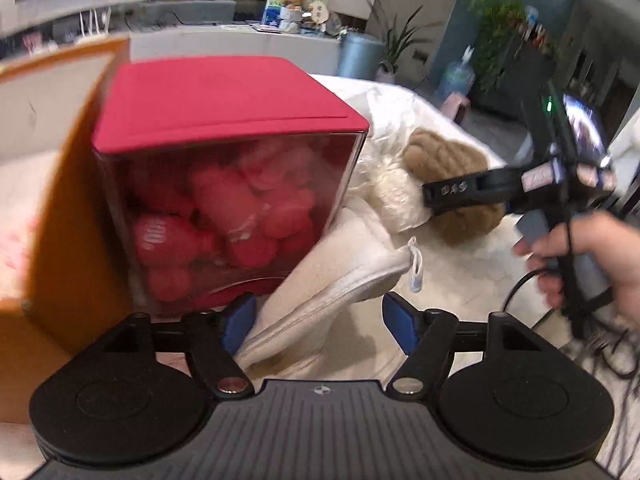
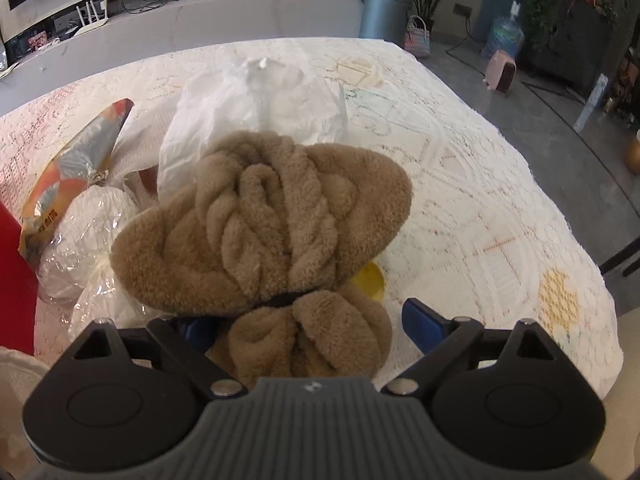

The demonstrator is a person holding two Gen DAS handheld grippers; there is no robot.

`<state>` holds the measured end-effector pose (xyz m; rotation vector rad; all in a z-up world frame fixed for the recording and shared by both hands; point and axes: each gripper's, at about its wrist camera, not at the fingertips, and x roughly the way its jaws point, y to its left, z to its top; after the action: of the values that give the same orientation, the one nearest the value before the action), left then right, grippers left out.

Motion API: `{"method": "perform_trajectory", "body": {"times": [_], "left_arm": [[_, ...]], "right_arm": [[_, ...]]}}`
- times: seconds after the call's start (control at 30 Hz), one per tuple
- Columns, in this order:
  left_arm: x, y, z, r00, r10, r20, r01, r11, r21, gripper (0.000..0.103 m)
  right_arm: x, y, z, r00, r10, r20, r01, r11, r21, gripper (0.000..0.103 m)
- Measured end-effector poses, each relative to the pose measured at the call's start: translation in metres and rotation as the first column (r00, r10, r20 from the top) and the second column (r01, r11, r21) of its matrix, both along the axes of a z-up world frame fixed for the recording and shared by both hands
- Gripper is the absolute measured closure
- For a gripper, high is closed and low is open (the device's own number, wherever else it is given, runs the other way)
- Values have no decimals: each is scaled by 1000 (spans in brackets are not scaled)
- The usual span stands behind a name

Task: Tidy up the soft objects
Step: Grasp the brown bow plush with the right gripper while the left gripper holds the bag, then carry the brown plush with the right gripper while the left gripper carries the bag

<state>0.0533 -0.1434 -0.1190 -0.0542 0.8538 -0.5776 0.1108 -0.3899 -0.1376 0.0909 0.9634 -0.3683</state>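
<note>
A: From the left wrist, what do you see?

B: The left gripper point(image 1: 318, 322) stands released, its blue pads spread wide. A cream fabric pouch point(image 1: 344, 276) lies on the bench point(image 1: 472, 276) and runs in between the pads, nearer the left one; neither pad presses it as far as I can tell. Just ahead and to the left sits a clear box with a red lid point(image 1: 224, 100), packed with red plush toys point(image 1: 224, 216). An orange cardboard flap point(image 1: 76, 184) stands touching the box's left side.

A: And to the right of that gripper?

B: A brown plush bundle point(image 1: 452, 176) lies ahead on the right, beside a crinkled white bag point(image 1: 390, 192). The right gripper point(image 1: 444, 196) reaches in over the bundle, carried by a hand point(image 1: 588, 260) at the right edge.

A: Now the right wrist view.

B: The right gripper point(image 2: 316, 324) is also released, blue pads far apart. The brown plush bundle point(image 2: 264, 220) lies directly ahead of it, its tied lower end sitting between the pads; the left pad is half hidden behind the plush, so whether it touches there I cannot say. The right pad stands clear. Beyond the bundle lies a white plastic bag point(image 2: 256, 100). Ahead on the left are a clear-wrapped white ball point(image 2: 88, 224) and a foil snack packet point(image 2: 76, 160). All rest on the lace-covered bench point(image 2: 480, 184).
</note>
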Motion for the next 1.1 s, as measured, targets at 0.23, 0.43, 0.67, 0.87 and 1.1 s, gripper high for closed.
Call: {"method": "perform_trajectory", "body": {"times": [0.23,0.43,0.67,0.87,1.1], "left_arm": [[-3,2,0,997,72,21,-74,994,86,88],[-5,5,6,997,71,15,-72,995,75,88],[-5,6,17,998,60,-23,-61,998,-28,89],[-9,1,31,999,34,29,-33,999,-33,90],[-7,1,31,999,43,27,-42,999,-24,90]], "right_arm": [[-15,-5,11,999,-35,41,31,995,89,37],[-45,-22,30,976,-202,83,179,957,228,40],[-83,-20,50,950,-278,139,231,930,285,40],[-84,-13,53,957,-271,100,249,950,189,39],[-66,-13,32,969,-219,-110,232,964,129,23]]}}
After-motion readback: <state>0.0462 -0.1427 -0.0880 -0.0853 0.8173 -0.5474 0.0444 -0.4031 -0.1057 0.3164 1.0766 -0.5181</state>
